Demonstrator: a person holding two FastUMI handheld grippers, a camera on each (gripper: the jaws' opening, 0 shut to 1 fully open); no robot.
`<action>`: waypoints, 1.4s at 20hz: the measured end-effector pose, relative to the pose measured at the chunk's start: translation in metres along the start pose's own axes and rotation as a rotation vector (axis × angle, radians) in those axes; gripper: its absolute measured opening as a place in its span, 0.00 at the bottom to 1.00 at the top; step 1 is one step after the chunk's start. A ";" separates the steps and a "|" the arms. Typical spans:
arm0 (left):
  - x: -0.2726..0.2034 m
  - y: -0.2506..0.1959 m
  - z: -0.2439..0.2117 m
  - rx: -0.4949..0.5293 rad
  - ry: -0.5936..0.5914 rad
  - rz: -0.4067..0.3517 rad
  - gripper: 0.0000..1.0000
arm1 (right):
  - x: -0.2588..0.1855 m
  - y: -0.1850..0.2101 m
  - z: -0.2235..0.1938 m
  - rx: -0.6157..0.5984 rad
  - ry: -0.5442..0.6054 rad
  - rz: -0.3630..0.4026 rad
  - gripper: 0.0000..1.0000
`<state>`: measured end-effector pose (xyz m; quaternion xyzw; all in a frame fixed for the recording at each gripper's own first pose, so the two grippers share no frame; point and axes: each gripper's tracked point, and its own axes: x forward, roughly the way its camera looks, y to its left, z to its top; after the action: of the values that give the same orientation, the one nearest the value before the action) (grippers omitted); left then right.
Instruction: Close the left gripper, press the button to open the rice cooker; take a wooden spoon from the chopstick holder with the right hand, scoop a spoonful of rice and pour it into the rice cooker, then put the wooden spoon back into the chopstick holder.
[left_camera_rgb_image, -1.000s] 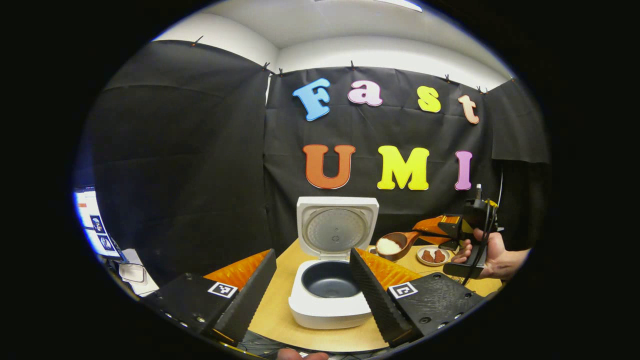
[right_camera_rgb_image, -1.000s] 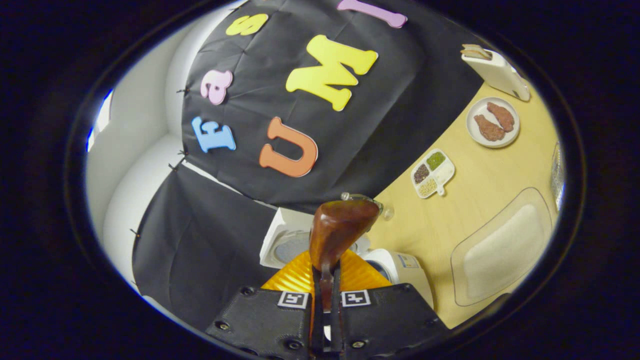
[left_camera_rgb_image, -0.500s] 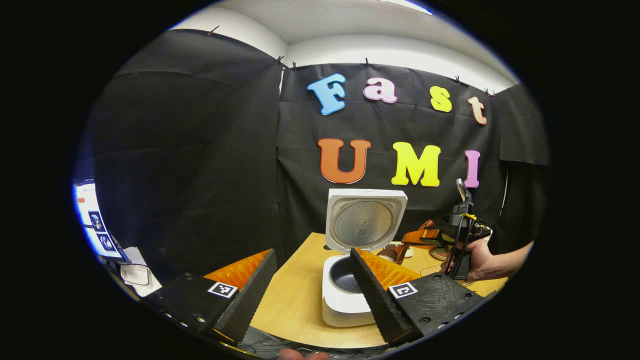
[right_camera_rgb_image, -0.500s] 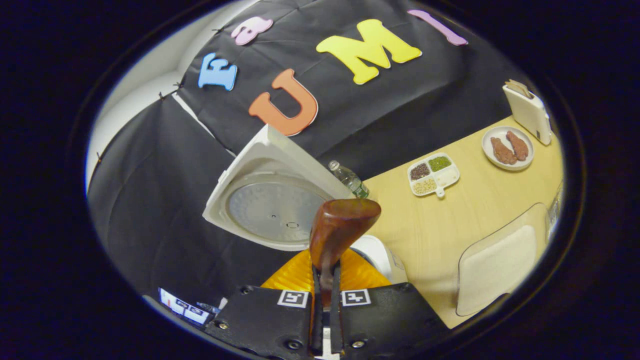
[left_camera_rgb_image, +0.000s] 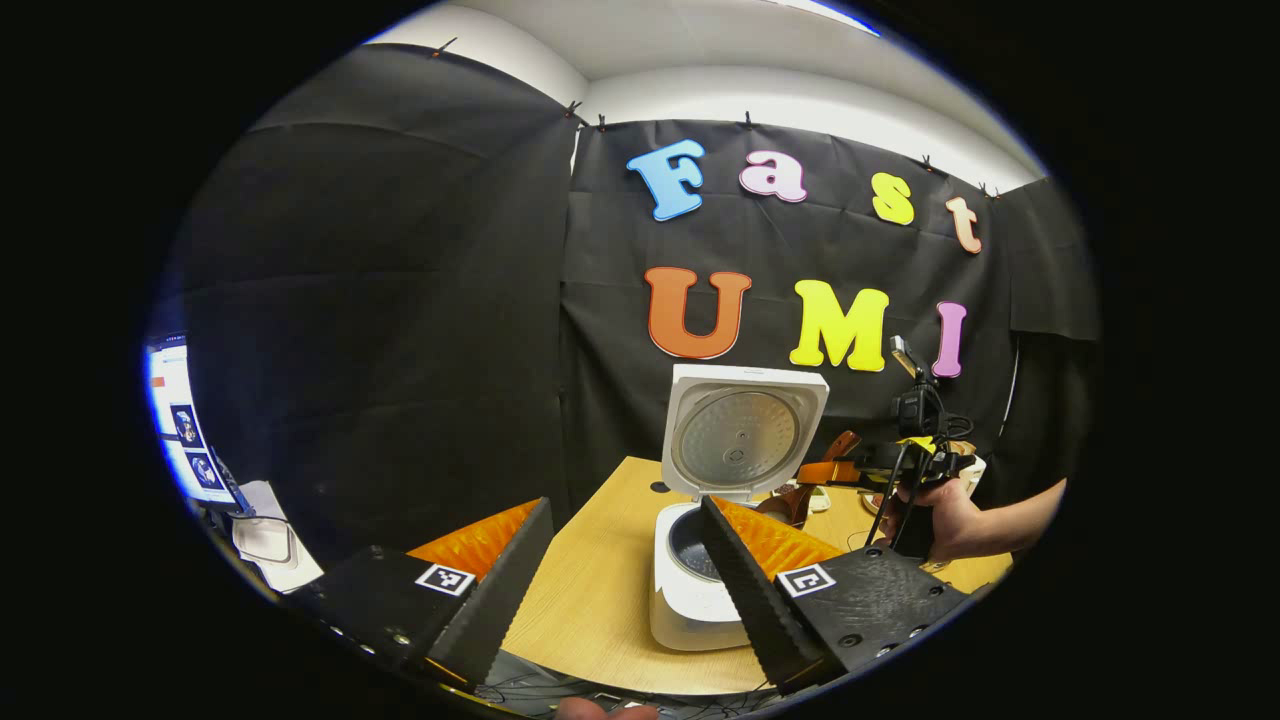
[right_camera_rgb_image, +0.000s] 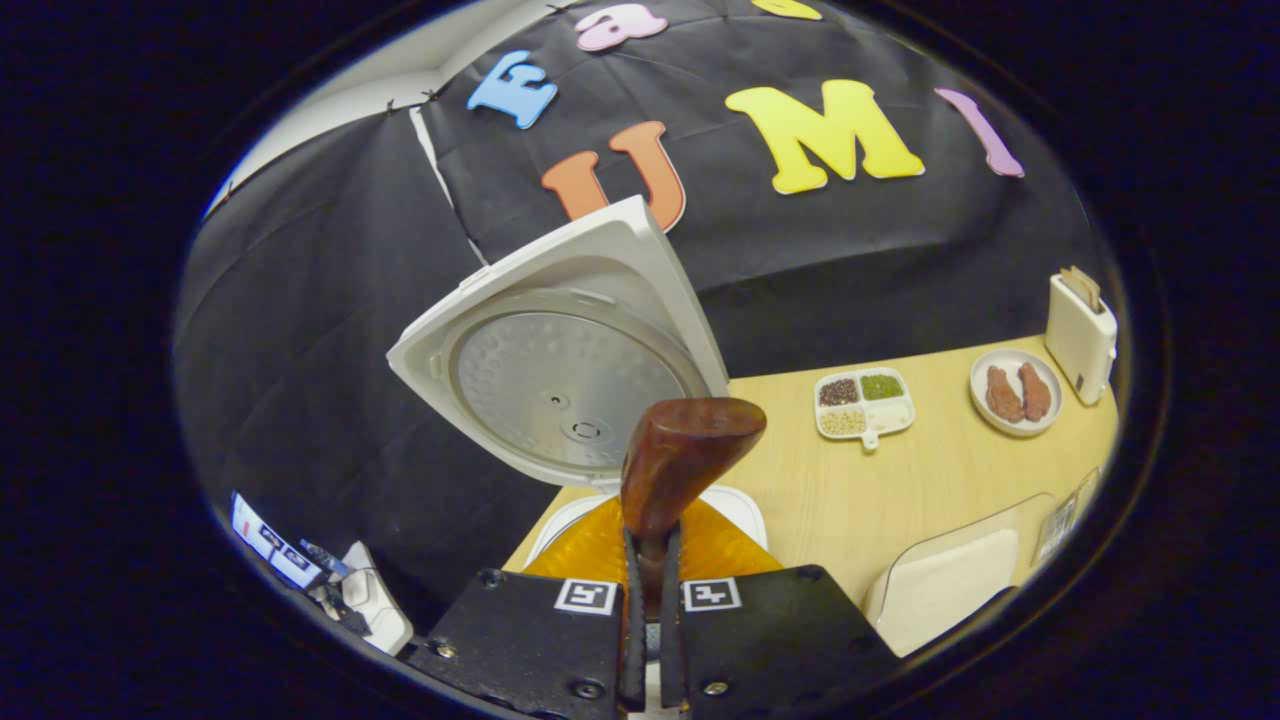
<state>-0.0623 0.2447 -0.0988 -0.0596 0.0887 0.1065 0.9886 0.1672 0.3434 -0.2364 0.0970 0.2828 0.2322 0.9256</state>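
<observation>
The wooden spoon (right_camera_rgb_image: 680, 460) is pinched by its handle between the two fingers of the right gripper (right_camera_rgb_image: 650, 600), its bowl turned back-side toward the camera and sticking up just ahead of the fingertips. Directly beyond the spoon stands the rice cooker (right_camera_rgb_image: 570, 370), its lid raised upright and the white body just under the spoon. In the left gripper view the cooker (left_camera_rgb_image: 700, 590) sits on the wooden table (left_camera_rgb_image: 590, 600), dark pot showing, partly behind the right-hand finger of the left gripper (left_camera_rgb_image: 625, 590), whose fingers stand spread wide with nothing between them. To the right of the cooker there, a hand (left_camera_rgb_image: 945, 515) holds the right gripper (left_camera_rgb_image: 900, 465). Farther right of the spoon lie a divided dish of grains (right_camera_rgb_image: 865, 403), a plate of brown pieces (right_camera_rgb_image: 1012, 392) and a white holder (right_camera_rgb_image: 1078, 335).
</observation>
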 end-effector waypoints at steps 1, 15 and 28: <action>0.000 0.003 -0.001 -0.001 0.000 0.004 0.95 | 0.000 0.001 0.002 -0.036 -0.005 -0.010 0.11; -0.005 0.002 -0.014 -0.058 0.011 0.030 0.95 | -0.010 0.057 0.019 -0.688 -0.102 -0.031 0.11; -0.013 0.000 -0.010 -0.053 0.006 0.041 0.94 | -0.030 0.074 0.037 -0.648 -0.176 -0.007 0.11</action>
<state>-0.0765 0.2404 -0.1062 -0.0844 0.0900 0.1288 0.9840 0.1389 0.3914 -0.1687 -0.1834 0.1137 0.2978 0.9299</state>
